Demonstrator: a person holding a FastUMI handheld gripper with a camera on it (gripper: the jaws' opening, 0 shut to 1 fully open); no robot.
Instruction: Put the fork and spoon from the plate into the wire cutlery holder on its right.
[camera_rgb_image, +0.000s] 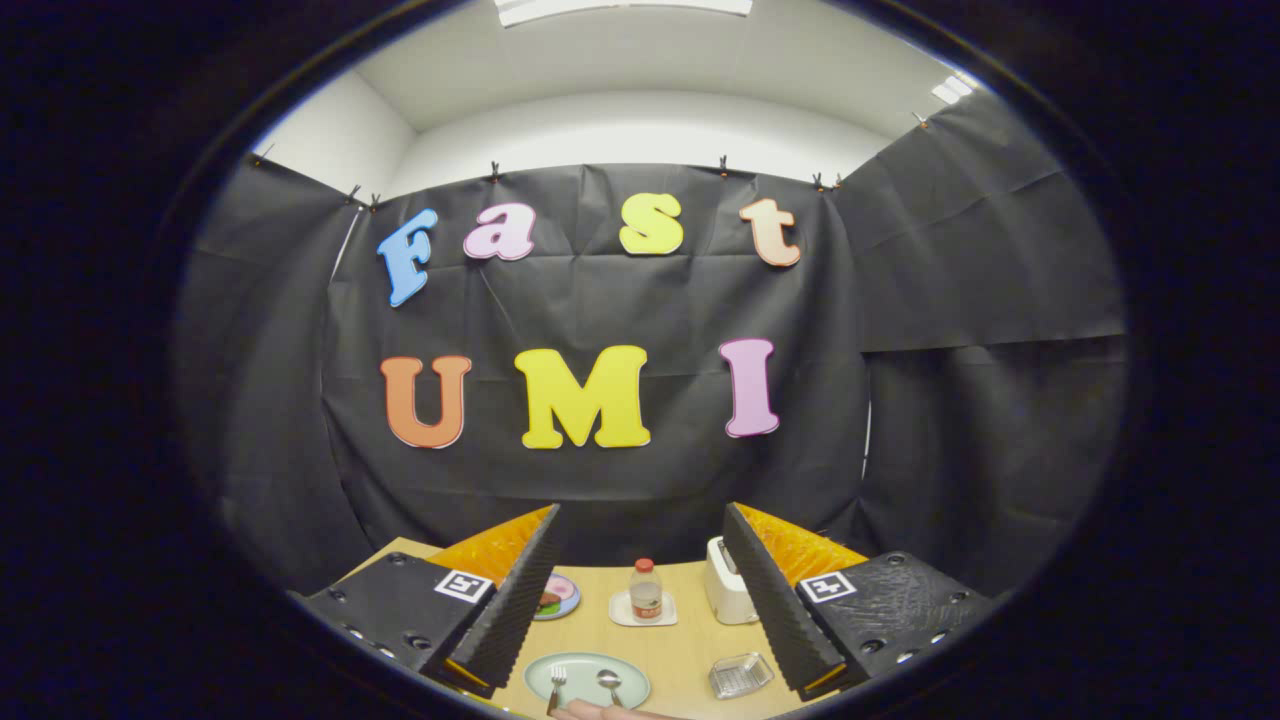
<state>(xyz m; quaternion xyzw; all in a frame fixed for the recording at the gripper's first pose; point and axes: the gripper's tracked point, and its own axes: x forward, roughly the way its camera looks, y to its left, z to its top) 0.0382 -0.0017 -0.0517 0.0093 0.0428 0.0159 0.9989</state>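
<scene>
Recording booth, black cloth walls (600, 480), wooden table (680, 640)

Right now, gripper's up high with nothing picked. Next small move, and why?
Probably lower and tilt toward the plate. The gripper is open, holding nothing, with the fork and spoon both on the plate, between and below the fingertips. The wire cutlery holder sits empty-looking to the plate's right. A hand rests by the plate, so go slowly.

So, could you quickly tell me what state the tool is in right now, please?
Tool: open, fingers spread wide and holding nothing, above the table with the plate carrying the fork and spoon between them.
</scene>
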